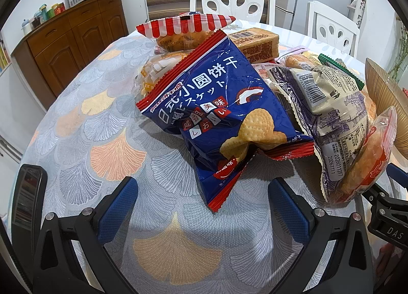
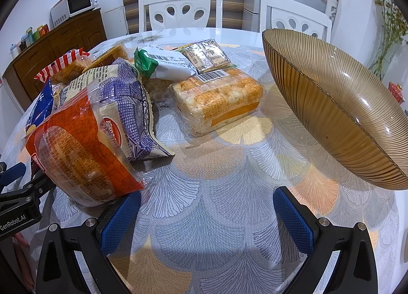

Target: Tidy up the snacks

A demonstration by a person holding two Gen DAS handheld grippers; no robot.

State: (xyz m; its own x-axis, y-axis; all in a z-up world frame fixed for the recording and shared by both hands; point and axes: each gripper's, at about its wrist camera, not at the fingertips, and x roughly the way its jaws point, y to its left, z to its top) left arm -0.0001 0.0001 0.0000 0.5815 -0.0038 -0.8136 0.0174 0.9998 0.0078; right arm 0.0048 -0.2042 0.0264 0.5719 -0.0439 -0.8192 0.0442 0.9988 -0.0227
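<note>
I saw a matt woven tablecloth (image 2: 216,166) under glossy, crinkled plastic snack packets (image 1: 224,105). Right of the packets, a ribbed amber bowl (image 2: 339,105) looked like shiny glass. My finger pads (image 2: 119,220) wore rough, textured blue rubber.

Navy-and-red biscuit bag (image 1: 219,115) — ribbed amber bowl (image 2: 339,113)

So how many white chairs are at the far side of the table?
2: one chair behind the snack pile, another chair to its right, behind the glass bowl. Others may be out of view.
</note>
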